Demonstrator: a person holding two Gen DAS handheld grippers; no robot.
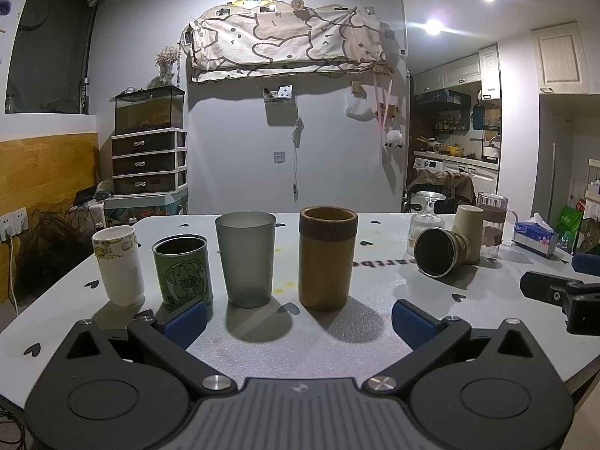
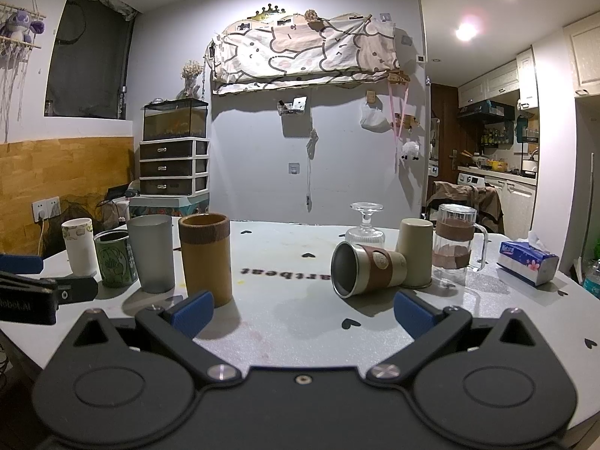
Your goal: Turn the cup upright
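A steel cup with a brown sleeve (image 2: 365,268) lies on its side on the white table (image 2: 292,315), mouth toward me; it also shows in the left wrist view (image 1: 440,251). My right gripper (image 2: 302,311) is open and empty, just in front of this cup and not touching it. My left gripper (image 1: 298,320) is open and empty, in front of the grey cup (image 1: 245,258) and the tan cup (image 1: 326,257). An inverted beige cup (image 2: 414,251), an inverted glass goblet (image 2: 365,225) and an inverted glass mug (image 2: 455,242) stand behind the lying cup.
A white cup (image 1: 118,264) and a green tin cup (image 1: 183,272) stand upright at the left of the row. A tissue box (image 2: 528,262) lies at the table's right edge. The right gripper's body (image 1: 562,296) shows at the right of the left wrist view.
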